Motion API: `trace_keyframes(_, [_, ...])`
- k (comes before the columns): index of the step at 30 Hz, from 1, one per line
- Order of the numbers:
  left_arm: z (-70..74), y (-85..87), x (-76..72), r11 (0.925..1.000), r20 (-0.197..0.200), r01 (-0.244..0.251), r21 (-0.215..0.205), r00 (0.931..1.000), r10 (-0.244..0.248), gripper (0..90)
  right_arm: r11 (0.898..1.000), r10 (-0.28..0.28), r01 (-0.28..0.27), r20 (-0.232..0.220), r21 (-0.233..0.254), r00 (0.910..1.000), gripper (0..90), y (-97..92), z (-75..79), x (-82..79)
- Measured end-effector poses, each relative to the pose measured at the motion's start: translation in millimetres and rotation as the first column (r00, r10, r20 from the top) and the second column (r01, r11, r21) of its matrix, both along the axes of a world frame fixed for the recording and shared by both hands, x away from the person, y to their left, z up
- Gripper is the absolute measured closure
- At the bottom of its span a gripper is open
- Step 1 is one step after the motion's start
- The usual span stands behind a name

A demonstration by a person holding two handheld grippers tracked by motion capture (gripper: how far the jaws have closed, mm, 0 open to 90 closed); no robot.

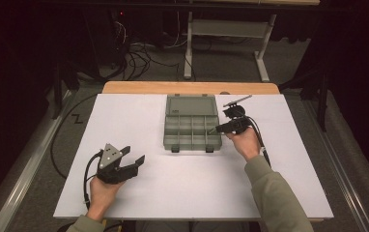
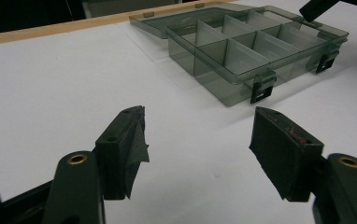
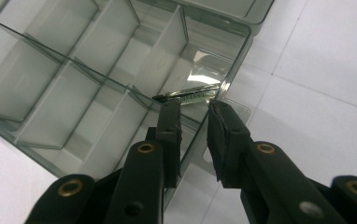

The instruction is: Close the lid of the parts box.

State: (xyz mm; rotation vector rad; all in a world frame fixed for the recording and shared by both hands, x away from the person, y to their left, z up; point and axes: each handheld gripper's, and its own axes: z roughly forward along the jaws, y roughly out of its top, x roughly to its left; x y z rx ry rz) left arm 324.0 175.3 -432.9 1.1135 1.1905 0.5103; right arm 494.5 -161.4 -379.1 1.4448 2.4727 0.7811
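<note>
A clear grey compartment box [image 1: 166,131] lies open at the middle of the white table, its lid [image 1: 191,105] flat behind it. My right gripper [image 1: 217,129] reaches over the box's right-hand wall [image 3: 236,58]. Its jaws stand a narrow gap apart with nothing between the pads [image 3: 193,106]. A small shiny, greenish piece [image 3: 188,94] lies across just beyond the tips, over the end compartment; whether it touches them I cannot tell. My left gripper [image 1: 134,153] rests at the front left, well clear of the box [image 2: 232,85], jaws wide apart and empty [image 2: 197,133].
The box's two black latches [image 2: 260,91] hang on its near wall. The other compartments look empty. A thin grey stick [image 1: 237,100] juts out just behind the right gripper. A wooden strip [image 1: 187,87] edges the table's far side, with cables on the floor beyond.
</note>
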Motion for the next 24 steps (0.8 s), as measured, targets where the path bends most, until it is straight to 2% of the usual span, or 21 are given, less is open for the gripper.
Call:
trace_keyframes(5, [0.5,0.1,0.0,1.0,0.002,-0.003,-0.006,1.0,0.003,35.7,1.0,-0.013,0.013,-0.02,-0.003,0.9997,76.5,0.4,-0.1,3.6])
trace_keyframes(7, [1.0,0.1,-0.3,0.9999,0.002,-0.005,-0.01,1.0,0.005,35.7,0.999,-0.023,0.022,-0.025,-0.024,0.9994,75.5,0.2,-0.5,4.9])
trace_keyframes(10, [1.4,0.1,-0.5,0.9999,0.004,-0.006,-0.009,1.0,0.006,35.7,1.0,-0.028,0.028,-0.041,0.001,0.9988,75.7,-2.5,-1.6,5.8])
trace_keyframes(18, [2.9,-1.8,4.0,0.9998,0.005,-0.02,-0.005,0.9998,0.02,35.1,1.0,-0.014,0.014,-0.054,0.002,0.9985,75.9,-3.8,-1.6,7.1])
trace_keyframes(24, [6.8,-0.6,4.1,0.9996,0.008,-0.028,-0.003,0.9996,0.028,35.1,1.0,-0.009,0.009,-0.045,0.005,0.9989,75.9,-4.3,-2.3,6.6])
